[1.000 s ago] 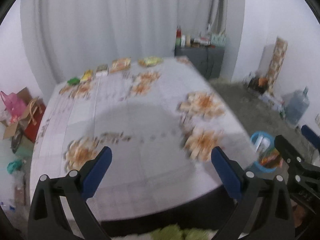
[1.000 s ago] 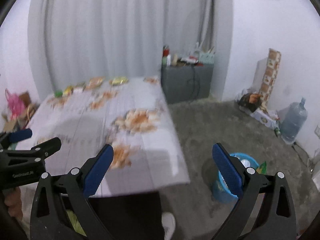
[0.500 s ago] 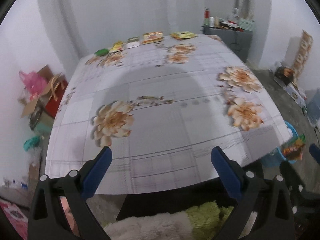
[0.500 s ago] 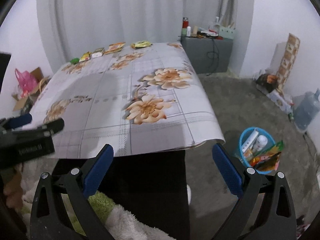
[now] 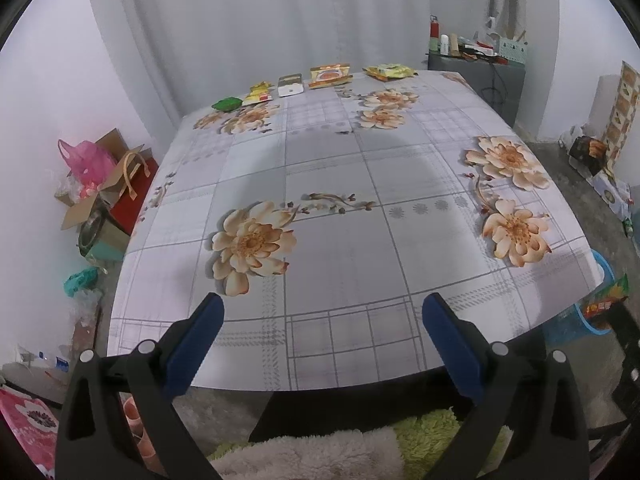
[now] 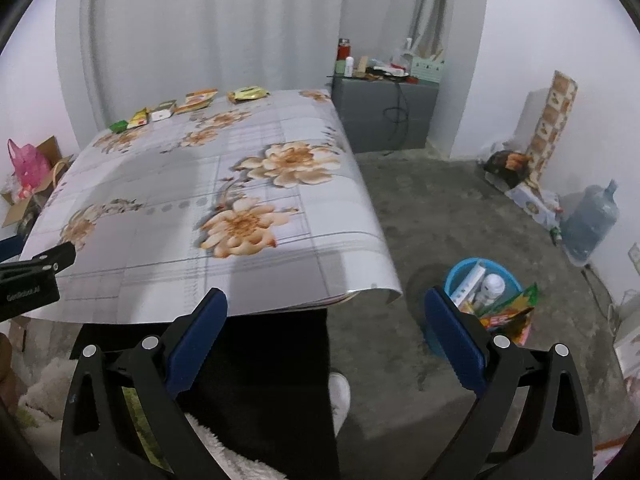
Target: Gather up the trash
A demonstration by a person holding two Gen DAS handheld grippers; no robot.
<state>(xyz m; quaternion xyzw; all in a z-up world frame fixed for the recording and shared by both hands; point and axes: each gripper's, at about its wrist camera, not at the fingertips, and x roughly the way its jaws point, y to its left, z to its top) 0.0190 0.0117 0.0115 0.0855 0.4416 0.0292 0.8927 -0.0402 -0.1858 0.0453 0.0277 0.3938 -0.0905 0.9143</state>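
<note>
Both claws were wide open and held nothing. The left claw (image 5: 322, 334) hung over the near edge of the table (image 5: 360, 280), and the right claw (image 6: 326, 330) hung past the table's near right corner, above the floor (image 6: 440, 208).

The trash was far away, in a row along the back edge of the table: a green wrapper (image 5: 227, 104), a yellow packet (image 5: 260, 94), a white box (image 5: 290, 86), an orange packet (image 5: 330, 76) and a yellow-green packet (image 5: 390, 71). They lay close beside each other, probably set out that way so each one could be picked alone.

A blue bin (image 6: 480, 304) stood on the floor, near the table's right corner. It already had things in it, and a bright wrapper stuck out over its rim. It was likely put there so the right claw could drop trash in easily.

The whole middle of the table was bare, so there was lots of room to reach across. Nothing stood in the way. The cloth hung over the near edge, and a claw kept too low might catch it. The floor around the bin was open too.
</note>
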